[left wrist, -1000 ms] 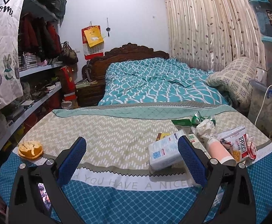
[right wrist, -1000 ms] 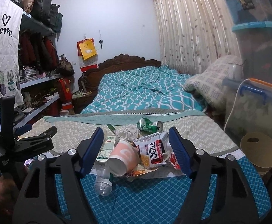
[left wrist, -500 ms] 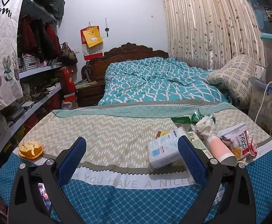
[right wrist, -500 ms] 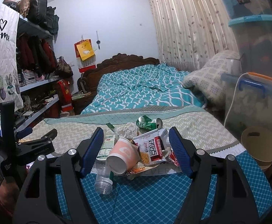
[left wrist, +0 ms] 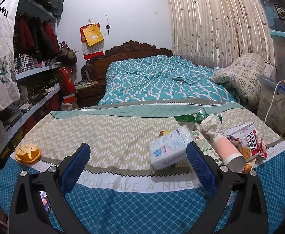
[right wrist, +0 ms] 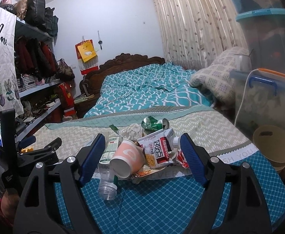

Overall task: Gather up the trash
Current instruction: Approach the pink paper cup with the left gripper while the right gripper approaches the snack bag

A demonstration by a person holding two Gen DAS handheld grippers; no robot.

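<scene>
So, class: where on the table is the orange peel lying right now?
In the left wrist view the orange peel lies alone near the table's left edge, on the tablecloth, far left of the tissue pack.

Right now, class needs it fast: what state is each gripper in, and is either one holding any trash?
Left gripper: open, holding nothing.
Right gripper: open, jaws just widening, nothing gripped.
</scene>
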